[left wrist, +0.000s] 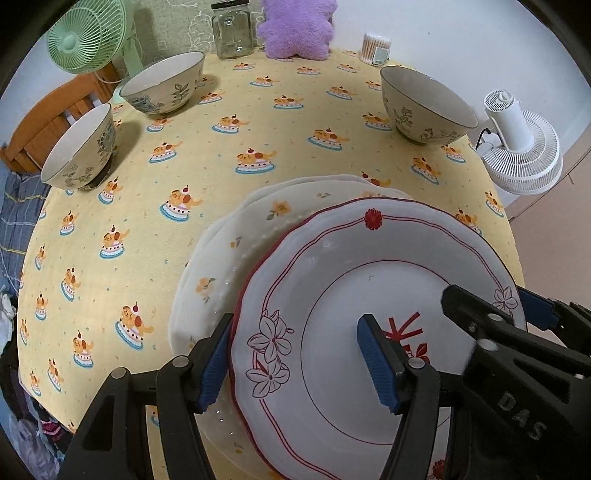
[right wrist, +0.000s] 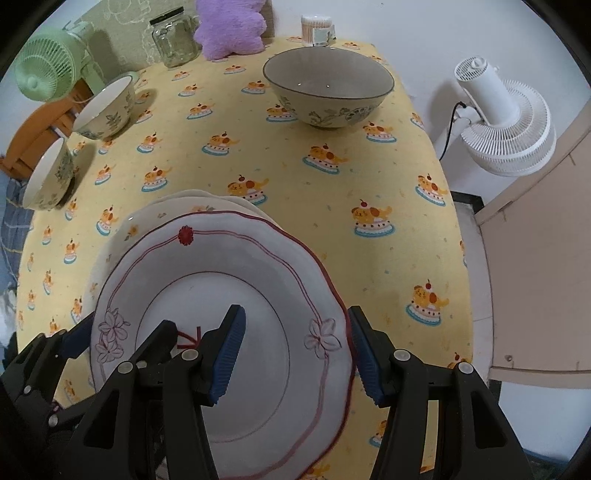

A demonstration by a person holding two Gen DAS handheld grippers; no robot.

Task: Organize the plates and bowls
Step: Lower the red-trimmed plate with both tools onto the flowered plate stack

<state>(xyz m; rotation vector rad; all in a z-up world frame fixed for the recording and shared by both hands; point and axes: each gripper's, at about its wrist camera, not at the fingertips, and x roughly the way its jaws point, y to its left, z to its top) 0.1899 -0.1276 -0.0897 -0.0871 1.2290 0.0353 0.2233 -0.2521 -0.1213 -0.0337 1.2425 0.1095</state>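
A white plate with a red rim line and flower drawings (left wrist: 369,280) (right wrist: 221,280) sits on top of cream plates with orange flowers (left wrist: 236,236) (right wrist: 147,218) near the table's front. My left gripper (left wrist: 295,362) is open, its fingers astride the red-rimmed plate's left edge. My right gripper (right wrist: 295,358) is open, astride the same plate's right edge. Three floral bowls stand on the table: two at the left (left wrist: 79,147) (left wrist: 164,83) (right wrist: 48,177) (right wrist: 107,109) and one at the far right (left wrist: 424,105) (right wrist: 328,88).
The table has a yellow cloth with cake prints (left wrist: 221,147). At its back stand a glass jar (left wrist: 232,29), a purple plush (left wrist: 295,29) and a cotton swab box (left wrist: 376,48). A green fan (left wrist: 88,35) stands at the left, a white fan (right wrist: 506,122) at the right.
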